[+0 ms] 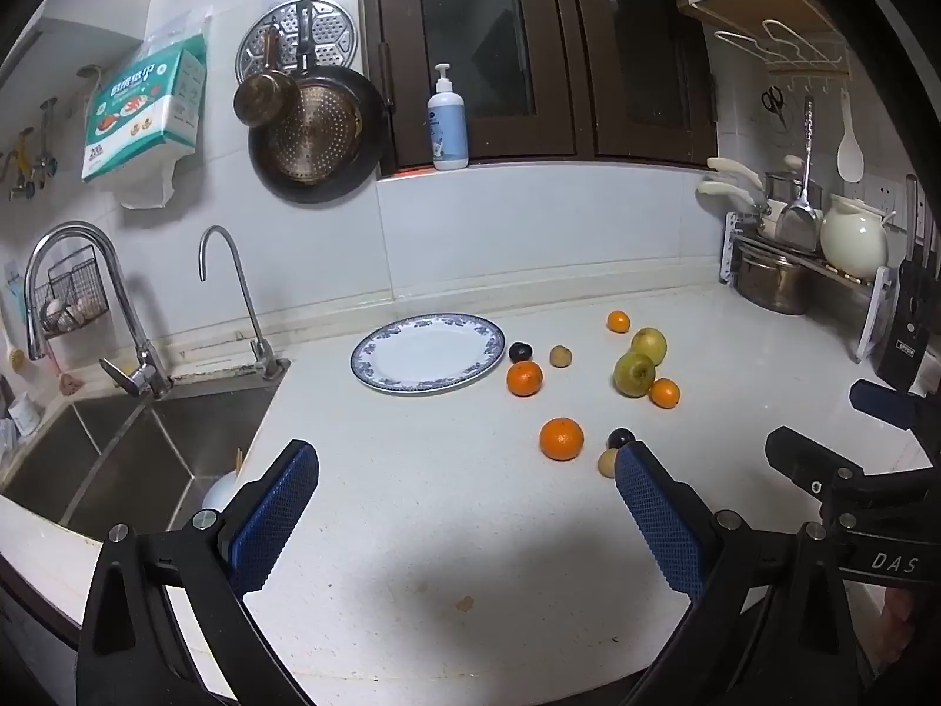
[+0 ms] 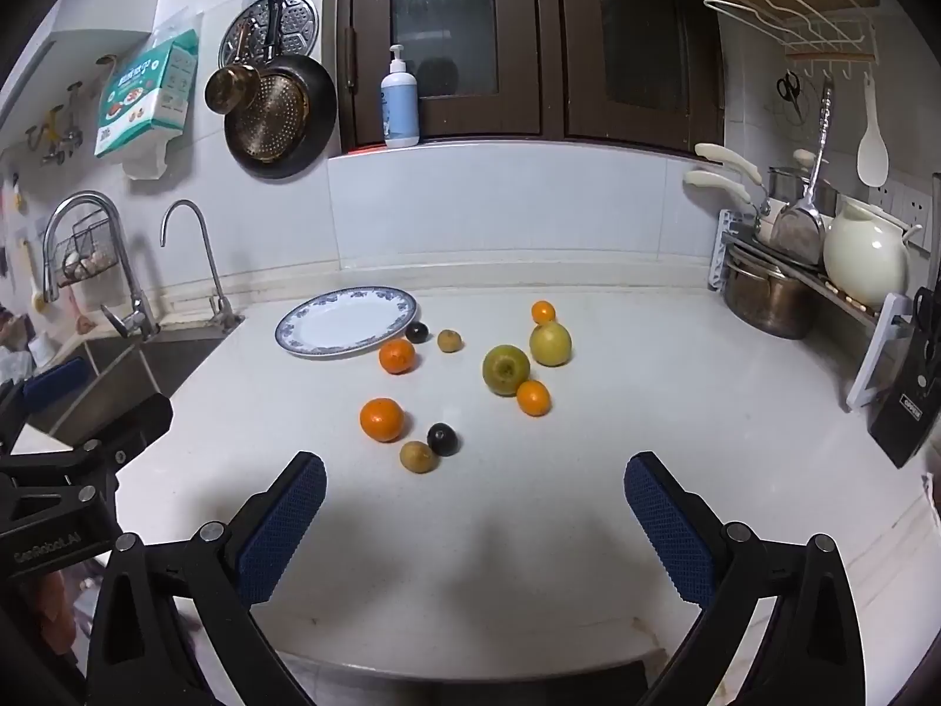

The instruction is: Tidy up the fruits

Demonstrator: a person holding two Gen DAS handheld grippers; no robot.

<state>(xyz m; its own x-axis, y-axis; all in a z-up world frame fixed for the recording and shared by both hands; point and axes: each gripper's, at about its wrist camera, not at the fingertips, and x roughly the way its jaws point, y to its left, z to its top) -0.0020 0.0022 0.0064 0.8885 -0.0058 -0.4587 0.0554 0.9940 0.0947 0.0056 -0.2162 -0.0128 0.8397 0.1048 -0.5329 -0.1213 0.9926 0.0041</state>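
Note:
A blue-rimmed white plate (image 1: 376,373) (image 2: 288,338) lies empty on the white counter. To its right lie loose fruits: several oranges, the nearest (image 1: 561,439) (image 2: 381,419), two green-yellow apples (image 1: 634,374) (image 2: 506,369), two dark plums (image 1: 620,438) (image 2: 442,439) and two brown kiwis (image 1: 607,462) (image 2: 419,456). My left gripper (image 1: 467,509) is open and empty above the counter's front, short of the fruits. My right gripper (image 2: 473,518) is open and empty, just in front of the nearest kiwi and plum.
A steel sink (image 1: 135,459) with two faucets lies left of the plate. A dish rack with a pot (image 2: 770,294), a cream jug (image 2: 864,262) and a knife block (image 2: 908,406) stands at the right. Pans hang on the wall.

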